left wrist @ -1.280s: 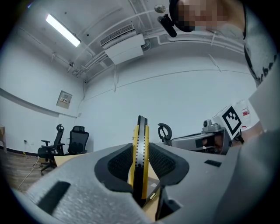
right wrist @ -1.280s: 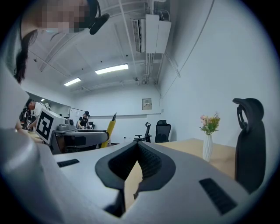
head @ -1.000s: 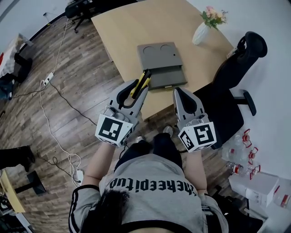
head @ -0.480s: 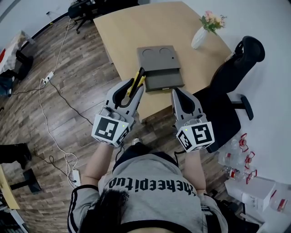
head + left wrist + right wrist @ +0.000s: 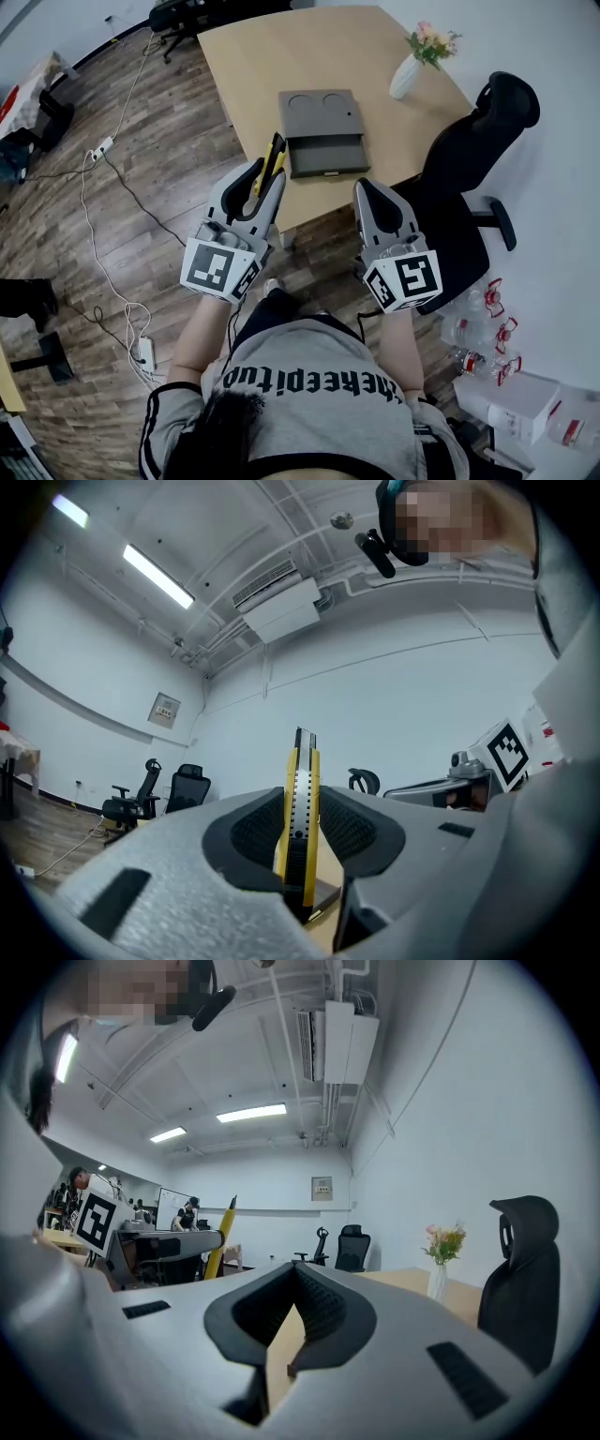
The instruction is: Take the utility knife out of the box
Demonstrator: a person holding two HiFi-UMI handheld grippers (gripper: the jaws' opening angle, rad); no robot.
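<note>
A yellow and black utility knife (image 5: 272,155) stands between the jaws of my left gripper (image 5: 267,174), which is shut on its handle; its tip points toward the table. In the left gripper view the knife (image 5: 300,803) rises upright out of the pads (image 5: 251,834). The grey box (image 5: 322,112) sits on the tan table (image 5: 272,56) with its drawer (image 5: 325,156) pulled open, just right of the knife tip. My right gripper (image 5: 371,188) hovers in front of the table edge, shut, with nothing in it (image 5: 294,1269).
A white vase with flowers (image 5: 412,67) stands at the table's right side. A black office chair (image 5: 473,150) is close to my right gripper. Cables and a power strip (image 5: 101,148) lie on the wood floor at left. Bottles (image 5: 483,328) sit on the floor at right.
Both grippers have drawn back from the table and risen a little. The knife, held throughout, has come away from the drawer's left edge.
</note>
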